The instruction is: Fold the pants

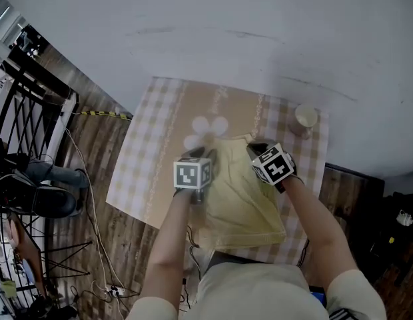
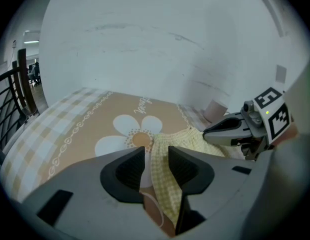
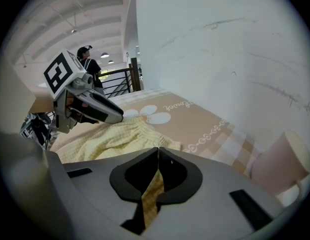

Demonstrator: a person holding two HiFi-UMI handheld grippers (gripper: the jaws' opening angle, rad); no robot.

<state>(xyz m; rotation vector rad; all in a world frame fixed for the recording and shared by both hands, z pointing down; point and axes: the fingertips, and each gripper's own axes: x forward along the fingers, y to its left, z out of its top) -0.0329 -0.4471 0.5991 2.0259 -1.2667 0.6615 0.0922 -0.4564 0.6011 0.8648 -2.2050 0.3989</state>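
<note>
The pants [image 1: 243,202] lie on the bench [image 1: 145,175] with their long axis running away from the person, and at the far waistband the right tongs [image 3: 158,159] pinch one corner while the left tongs [image 2: 156,156], spread, straddle the other.

Perhaps a workspace loft, black railing [image 1: 43,79], cables [image 1: 92,209], wood floor [image 1: 123,239]

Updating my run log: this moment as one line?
left gripper open, pants edge between jaws | right gripper shut on pants | pants on tablecloth
</note>
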